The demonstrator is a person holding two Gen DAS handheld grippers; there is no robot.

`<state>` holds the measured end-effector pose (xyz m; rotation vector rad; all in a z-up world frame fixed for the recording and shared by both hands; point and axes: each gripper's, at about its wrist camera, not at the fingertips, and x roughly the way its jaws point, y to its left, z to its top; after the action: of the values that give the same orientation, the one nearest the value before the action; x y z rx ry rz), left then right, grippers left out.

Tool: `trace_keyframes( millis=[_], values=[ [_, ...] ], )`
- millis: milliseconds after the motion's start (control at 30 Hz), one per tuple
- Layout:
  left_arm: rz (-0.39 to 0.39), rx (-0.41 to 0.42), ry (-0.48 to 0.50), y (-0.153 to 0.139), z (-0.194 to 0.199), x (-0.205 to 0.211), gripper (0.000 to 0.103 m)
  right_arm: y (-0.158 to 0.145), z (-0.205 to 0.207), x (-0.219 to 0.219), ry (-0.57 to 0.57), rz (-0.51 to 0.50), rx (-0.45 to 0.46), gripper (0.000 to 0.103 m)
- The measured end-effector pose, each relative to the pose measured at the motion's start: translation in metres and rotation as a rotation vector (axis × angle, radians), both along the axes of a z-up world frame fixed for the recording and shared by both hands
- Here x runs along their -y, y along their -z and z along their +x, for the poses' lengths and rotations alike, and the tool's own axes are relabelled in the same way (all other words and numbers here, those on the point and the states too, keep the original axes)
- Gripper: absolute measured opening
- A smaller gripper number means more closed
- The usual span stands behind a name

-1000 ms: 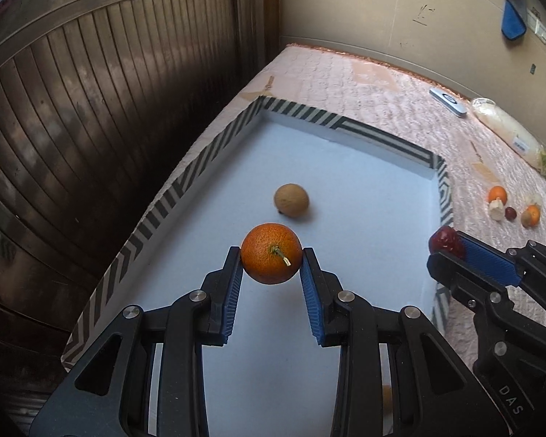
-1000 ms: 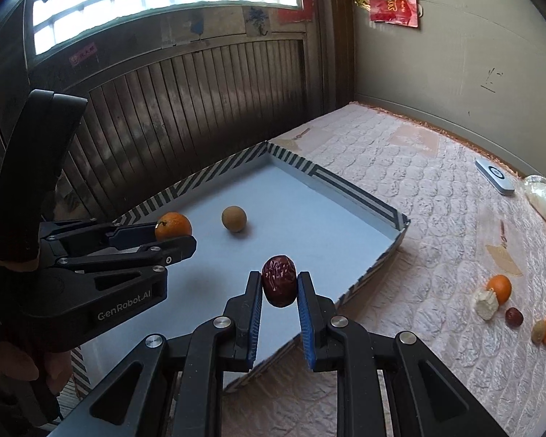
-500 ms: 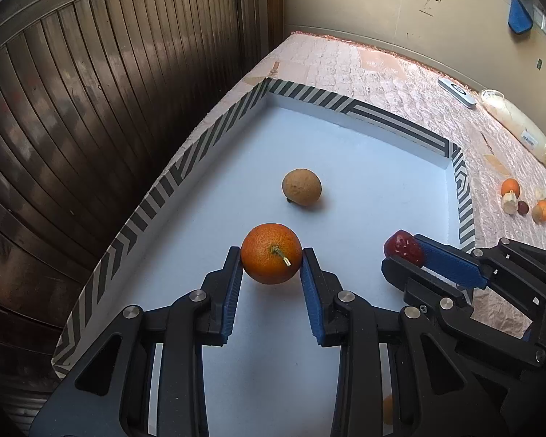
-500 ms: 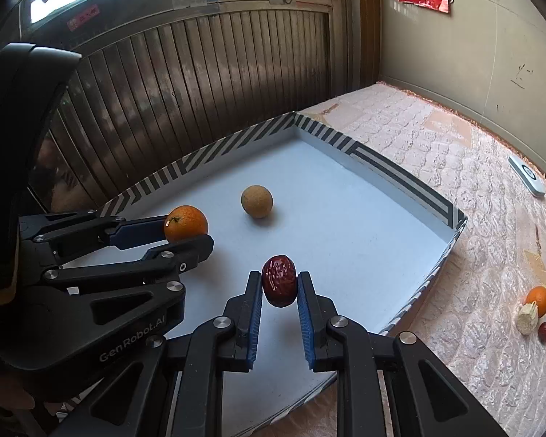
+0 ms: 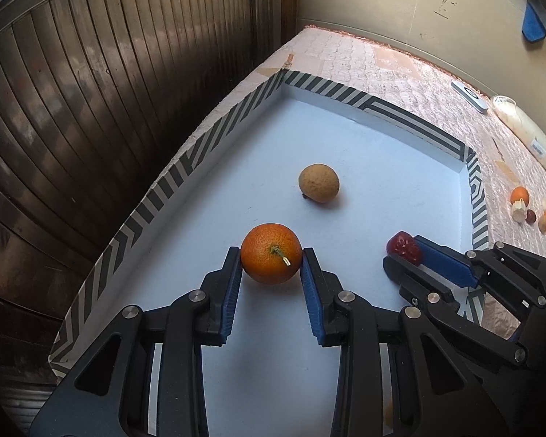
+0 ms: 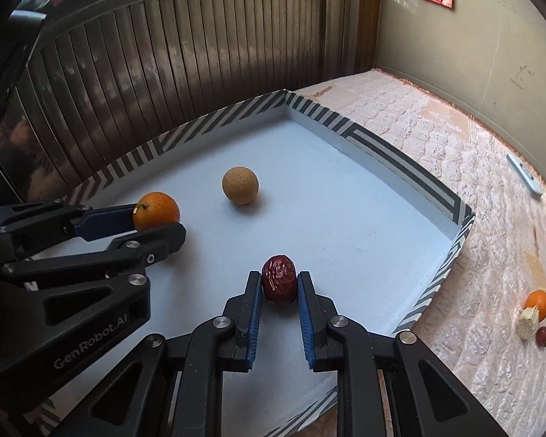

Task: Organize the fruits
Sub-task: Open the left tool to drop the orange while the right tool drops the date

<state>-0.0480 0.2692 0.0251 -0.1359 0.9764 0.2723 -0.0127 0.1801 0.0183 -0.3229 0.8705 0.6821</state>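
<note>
My left gripper (image 5: 272,256) is shut on an orange (image 5: 271,253), held low over the white floor of a shallow tray with a black-and-white striped rim (image 5: 407,115). The same orange (image 6: 156,211) shows at the left of the right wrist view. My right gripper (image 6: 279,279) is shut on a dark red wrinkled date (image 6: 279,279), also low over the tray floor, to the right of the left gripper. That date (image 5: 404,247) appears at the right in the left wrist view. A round tan fruit (image 5: 318,183) lies loose on the tray floor beyond both grippers.
The tray sits on a pink quilted surface (image 6: 455,167). Several small fruits (image 6: 537,309) lie on it to the right of the tray. A remote (image 5: 469,96) and a pale bag (image 5: 527,131) lie farther back. Dark slatted panelling (image 5: 91,91) runs along the tray's left side.
Both grippers have come forward and lower over the tray, each still holding its fruit. The right gripper with the date has moved from the tray's right rim to over its floor.
</note>
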Motion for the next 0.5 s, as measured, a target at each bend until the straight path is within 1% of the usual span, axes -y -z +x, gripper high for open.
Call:
trace_keyframes(
  millis=[100,133,167,200,233,267,367,500],
  values=[
    [-0.014,-0.001,-0.014,0.001,0.0,-0.003,0.033,0.001,0.002,0.0,0.008,0.01,-0.011,0.019],
    [-0.015,-0.002,-0.018,0.001,0.0,-0.003,0.036,0.0,0.001,0.002,0.011,0.012,-0.01,0.019],
    [-0.014,-0.001,-0.019,0.0,0.0,-0.003,0.045,-0.001,0.0,0.003,0.011,0.013,-0.008,0.019],
    [-0.015,0.003,-0.021,0.0,-0.001,-0.003,0.049,-0.002,-0.001,0.003,0.01,0.014,-0.006,0.02],
    [-0.011,0.013,-0.023,-0.002,-0.002,-0.003,0.056,-0.003,-0.002,0.004,0.011,0.016,-0.004,0.021],
    [-0.001,0.024,-0.027,-0.004,-0.004,-0.002,0.059,-0.005,-0.003,0.006,0.013,0.021,0.0,0.022],
    [0.031,0.041,-0.035,-0.008,-0.007,0.001,0.059,-0.012,-0.01,0.012,0.02,0.041,0.016,0.024],
    [0.032,0.056,-0.03,-0.014,-0.009,0.007,0.059,-0.023,-0.019,0.026,0.041,0.065,0.042,0.028]
  ],
)
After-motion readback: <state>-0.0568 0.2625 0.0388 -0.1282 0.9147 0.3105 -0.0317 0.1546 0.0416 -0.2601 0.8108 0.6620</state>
